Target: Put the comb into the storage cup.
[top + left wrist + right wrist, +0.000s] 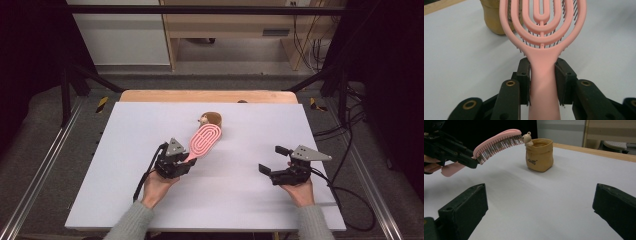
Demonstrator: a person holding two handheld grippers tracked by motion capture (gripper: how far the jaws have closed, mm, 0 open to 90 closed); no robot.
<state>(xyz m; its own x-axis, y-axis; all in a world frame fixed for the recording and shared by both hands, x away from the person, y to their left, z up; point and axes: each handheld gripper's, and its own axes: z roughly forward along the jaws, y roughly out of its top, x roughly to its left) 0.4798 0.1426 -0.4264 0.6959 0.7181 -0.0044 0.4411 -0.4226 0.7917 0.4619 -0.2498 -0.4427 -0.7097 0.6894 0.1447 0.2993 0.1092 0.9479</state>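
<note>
The left hand-held gripper point(186, 161) pinched the handle of a pink hairbrush point(204, 139), its pads pressed against both sides of the handle. The brush was held above the white table point(125, 150), bristles facing down, its tip close to a small tan pot point(539, 155); whether it touched the little figure point(526, 137) at the rim was hard to tell. The right hand-held gripper point(272, 161) hovered apart, jaws spread wide and empty.

High view overhead facing forward, gripper views low and close, all sharing pink hairbrush point(205, 139), brown pot point(539, 155)
</note>
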